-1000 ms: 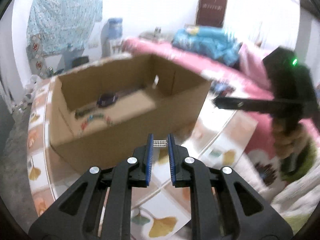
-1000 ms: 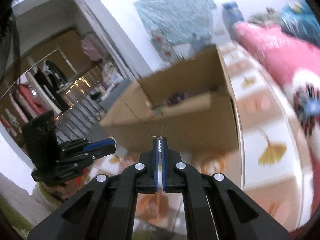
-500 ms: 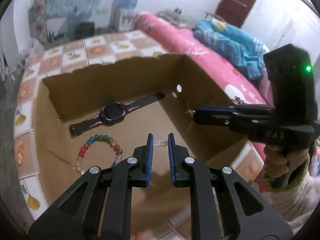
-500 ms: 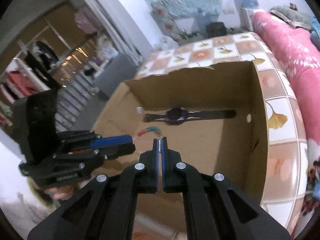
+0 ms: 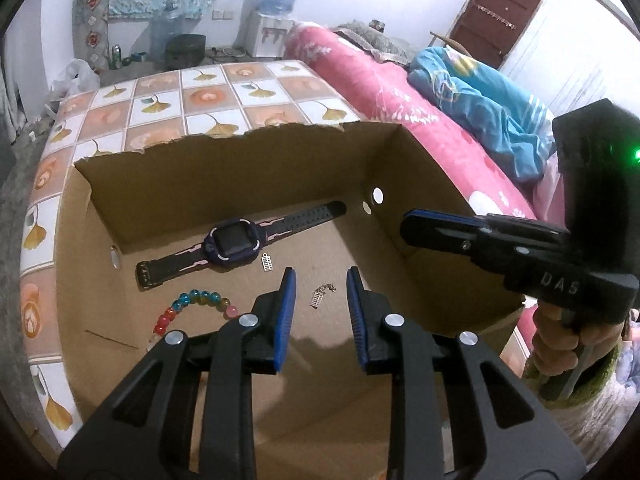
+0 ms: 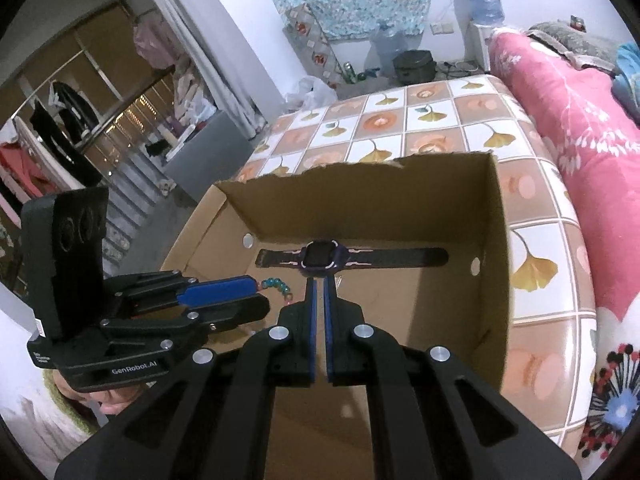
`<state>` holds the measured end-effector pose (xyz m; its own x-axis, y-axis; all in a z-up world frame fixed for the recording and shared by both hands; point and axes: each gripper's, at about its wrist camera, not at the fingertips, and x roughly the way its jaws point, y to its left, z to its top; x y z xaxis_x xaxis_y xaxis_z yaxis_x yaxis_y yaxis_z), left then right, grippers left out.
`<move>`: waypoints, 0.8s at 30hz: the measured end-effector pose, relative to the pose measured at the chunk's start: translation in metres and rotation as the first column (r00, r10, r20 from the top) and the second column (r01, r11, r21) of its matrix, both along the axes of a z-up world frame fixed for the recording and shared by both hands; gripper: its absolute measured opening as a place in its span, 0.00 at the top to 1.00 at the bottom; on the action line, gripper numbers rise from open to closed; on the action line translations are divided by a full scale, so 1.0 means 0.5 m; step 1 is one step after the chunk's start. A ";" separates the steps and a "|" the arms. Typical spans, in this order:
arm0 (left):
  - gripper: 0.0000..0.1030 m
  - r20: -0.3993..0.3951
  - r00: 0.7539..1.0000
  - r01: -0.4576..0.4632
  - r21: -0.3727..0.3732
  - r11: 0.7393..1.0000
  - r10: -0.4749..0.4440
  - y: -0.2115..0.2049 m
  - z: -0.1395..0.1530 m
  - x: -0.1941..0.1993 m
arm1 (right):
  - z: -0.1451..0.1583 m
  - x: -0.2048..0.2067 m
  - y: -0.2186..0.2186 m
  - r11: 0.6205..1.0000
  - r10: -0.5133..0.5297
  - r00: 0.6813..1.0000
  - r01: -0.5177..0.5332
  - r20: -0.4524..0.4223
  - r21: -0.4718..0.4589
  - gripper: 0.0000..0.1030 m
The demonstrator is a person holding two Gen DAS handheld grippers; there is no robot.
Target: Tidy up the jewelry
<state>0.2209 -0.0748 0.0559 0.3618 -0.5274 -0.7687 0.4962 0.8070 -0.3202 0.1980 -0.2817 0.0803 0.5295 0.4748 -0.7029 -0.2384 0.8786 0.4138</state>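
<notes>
An open cardboard box (image 5: 420, 168) stands on the tiled table. On its floor lie a dark watch (image 5: 234, 242), a coloured bead bracelet (image 5: 192, 304) and two small silver earrings, one (image 5: 267, 262) by the watch and one (image 5: 320, 296) in front of my left gripper. My left gripper (image 5: 320, 280) is open and empty above the box floor. My right gripper (image 6: 319, 280) hovers over the box with its jaws slightly apart and nothing between them. The box (image 6: 496, 216), the watch (image 6: 324, 258) and the bracelet (image 6: 278, 285) also show in the right wrist view.
The table has a tile-pattern cover (image 5: 208, 96) with ginkgo leaves. A pink bed (image 5: 380, 80) with a blue blanket (image 5: 480, 104) lies to the right. A water dispenser (image 5: 276, 20) and floor clutter stand at the far wall.
Both grippers let go: the left opened wide and its earring now lies on the box floor. The right jaws parted slightly and its earring dropped in too.
</notes>
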 end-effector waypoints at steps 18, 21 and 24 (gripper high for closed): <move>0.64 0.219 0.970 0.129 -0.109 0.986 -0.102 0.123 0.052 -0.284 | 0.045 -0.337 -0.085 0.991 -0.030 0.962 -0.006 0.272 0.132 0.58; 0.62 0.192 0.969 0.177 -0.086 0.980 -0.158 0.108 0.010 -0.323 | -0.004 -0.366 -0.081 0.992 -0.030 0.979 0.004 0.202 0.130 0.56; 0.62 0.127 0.973 0.198 -0.052 0.979 -0.190 0.077 -0.045 -0.345 | -0.061 -0.371 -0.076 0.992 -0.050 0.993 0.038 0.103 0.121 0.56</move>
<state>0.0484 -0.0362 0.0334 0.3360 -0.6432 -0.6880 0.6796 0.6713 -0.2958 0.0123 -0.3197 0.0496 0.6202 0.5260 -0.5820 -0.2486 0.8354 0.4901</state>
